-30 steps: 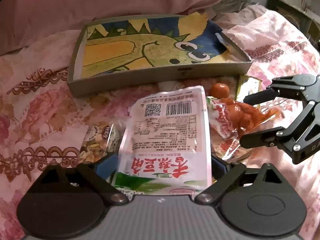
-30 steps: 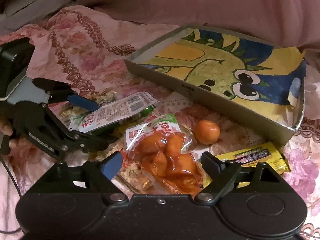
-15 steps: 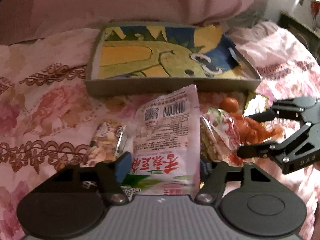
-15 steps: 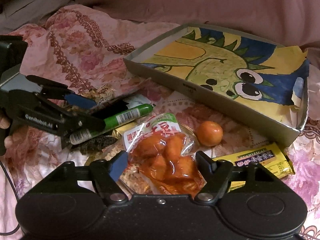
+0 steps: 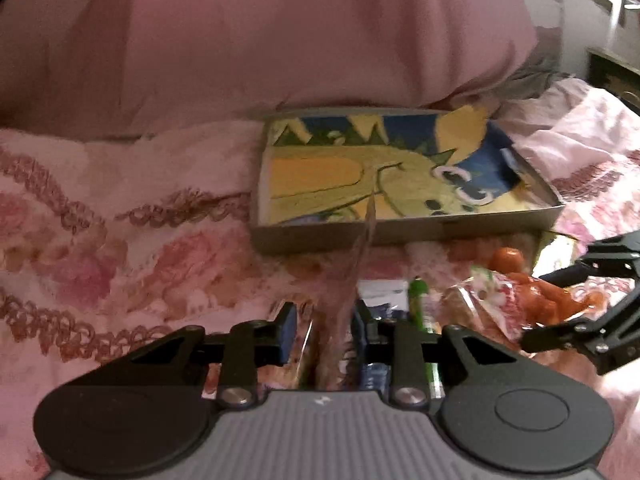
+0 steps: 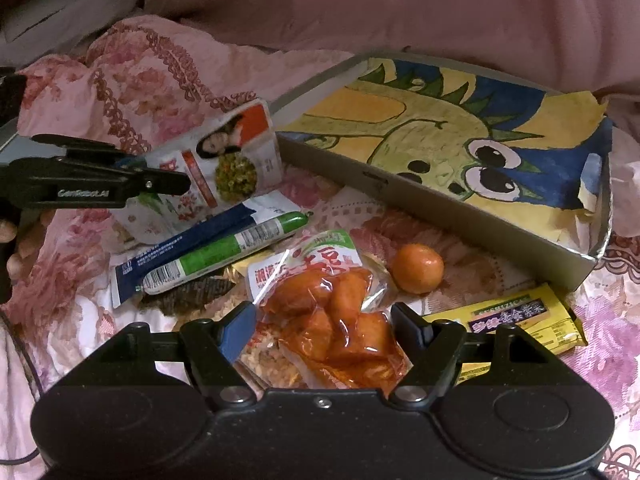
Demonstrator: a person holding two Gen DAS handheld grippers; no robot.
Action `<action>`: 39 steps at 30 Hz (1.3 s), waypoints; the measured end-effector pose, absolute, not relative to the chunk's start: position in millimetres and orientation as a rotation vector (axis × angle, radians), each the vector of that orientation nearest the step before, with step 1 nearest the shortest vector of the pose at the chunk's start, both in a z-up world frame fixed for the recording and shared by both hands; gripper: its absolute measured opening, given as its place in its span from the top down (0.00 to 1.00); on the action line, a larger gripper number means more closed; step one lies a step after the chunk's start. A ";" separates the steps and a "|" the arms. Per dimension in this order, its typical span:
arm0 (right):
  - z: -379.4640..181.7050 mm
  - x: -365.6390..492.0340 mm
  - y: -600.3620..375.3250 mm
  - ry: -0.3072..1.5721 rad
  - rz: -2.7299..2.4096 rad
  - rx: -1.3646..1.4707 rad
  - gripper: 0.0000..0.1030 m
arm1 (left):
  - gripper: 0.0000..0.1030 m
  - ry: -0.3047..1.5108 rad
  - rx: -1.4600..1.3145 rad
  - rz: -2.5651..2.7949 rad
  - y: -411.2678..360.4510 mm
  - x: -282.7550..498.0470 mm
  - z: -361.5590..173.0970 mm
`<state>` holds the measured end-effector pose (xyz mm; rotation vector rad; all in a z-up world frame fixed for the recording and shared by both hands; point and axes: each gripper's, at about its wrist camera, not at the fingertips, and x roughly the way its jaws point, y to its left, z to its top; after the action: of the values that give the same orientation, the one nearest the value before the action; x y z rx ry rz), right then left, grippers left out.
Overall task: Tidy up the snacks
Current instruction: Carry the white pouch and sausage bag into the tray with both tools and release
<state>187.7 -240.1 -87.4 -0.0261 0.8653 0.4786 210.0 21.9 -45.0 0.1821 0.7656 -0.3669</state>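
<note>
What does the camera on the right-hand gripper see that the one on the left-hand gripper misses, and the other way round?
Only the right wrist view shows the printed front of the white snack pouch clamped in the left gripper, and all of the yellow wrapped bar. Only the left wrist view shows that pouch edge-on, and the room's wall beyond the bed. Both show the grey tray with the dinosaur drawing, the small orange fruit, the green sausage stick and the red-sauce snack bag.

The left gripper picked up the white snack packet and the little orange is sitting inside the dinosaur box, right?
Not quite. The left hand-held gripper does hold the packet, but the orange lies on the bedspread in front of the box, as the right wrist view shows.
</note>
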 end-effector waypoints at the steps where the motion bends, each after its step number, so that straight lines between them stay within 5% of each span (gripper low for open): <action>1: -87.9 187.7 -239.6 0.864 0.479 -0.030 0.27 | 0.72 0.783 0.176 -0.367 22.5 212.3 -47.8; 6: -88.9 187.7 -239.5 0.863 0.482 -0.032 0.27 | 0.87 0.798 0.226 -0.396 12.5 211.8 -57.4; 13: -86.1 187.6 -239.9 0.862 0.459 -0.012 0.32 | 0.91 0.763 0.204 -0.392 9.9 204.1 -51.5; 27: -42.9 176.4 -250.9 0.673 0.375 0.047 0.32 | 0.91 0.621 -0.047 -0.425 21.4 189.8 -18.0; 39: -28.9 232.3 -311.1 0.513 0.212 0.156 0.32 | 0.91 0.563 -0.249 -0.446 -36.0 269.3 -5.5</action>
<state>232.3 -311.1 -28.9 0.1556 0.5132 0.2122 269.3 -36.0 -5.5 -0.2495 0.5635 -0.4460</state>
